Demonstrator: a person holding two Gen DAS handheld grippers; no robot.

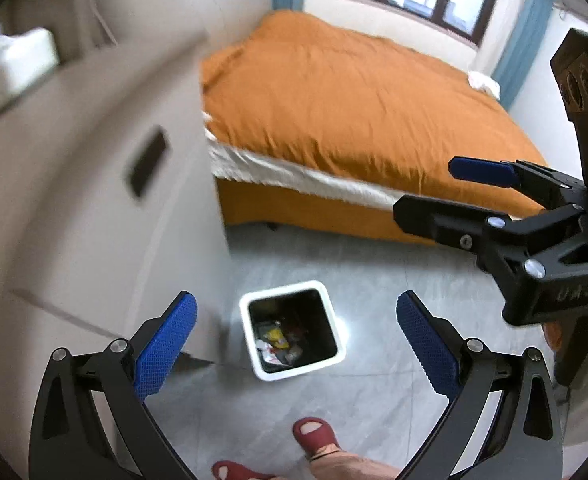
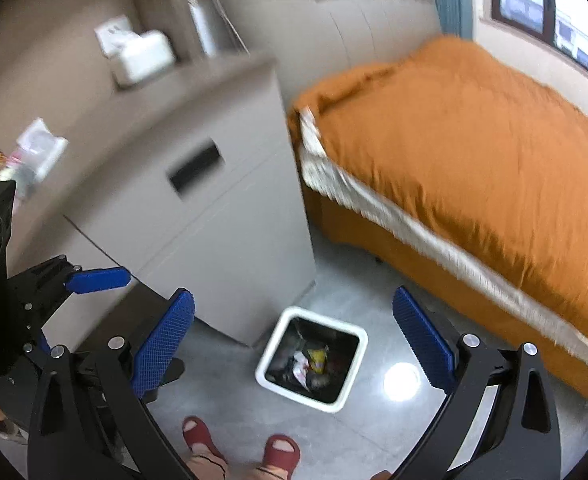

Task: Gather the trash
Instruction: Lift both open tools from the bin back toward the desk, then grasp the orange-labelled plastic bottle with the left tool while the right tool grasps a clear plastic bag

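Two grippers hang over a grey tiled floor, both with jaws spread wide and nothing between them. The left gripper (image 1: pixel 297 344) looks straight down at a small square white bin (image 1: pixel 292 330) standing on the floor (image 1: pixel 374 280) close to the corner of a beige cabinet (image 1: pixel 93 200). The right gripper (image 2: pixel 294 346) is off to its side, pointing toward the same bin from a slightly different angle. Inside the bin lies the trash (image 1: pixel 277 342): crumpled wrappers, one yellow, some white paper and darker scraps, loosely heaped at the bottom. A bed with an orange cover (image 1: pixel 354 100) fills the far side of the room, and the person's feet in red slippers (image 1: pixel 314 434) show at the lower edge. On the cabinet's top, in the right wrist view, sit blurred light-coloured packets (image 2: pixel 39 146) and a white box (image 2: pixel 141 58); whether these are rubbish cannot be told. By the look of it, such wrappers would be very light, soft and crinkly, likely to slip or spring open, so a pinch across a bunched fold should hold better than a flat edge. The bin appears to be thin plastic, light, best taken by its rim
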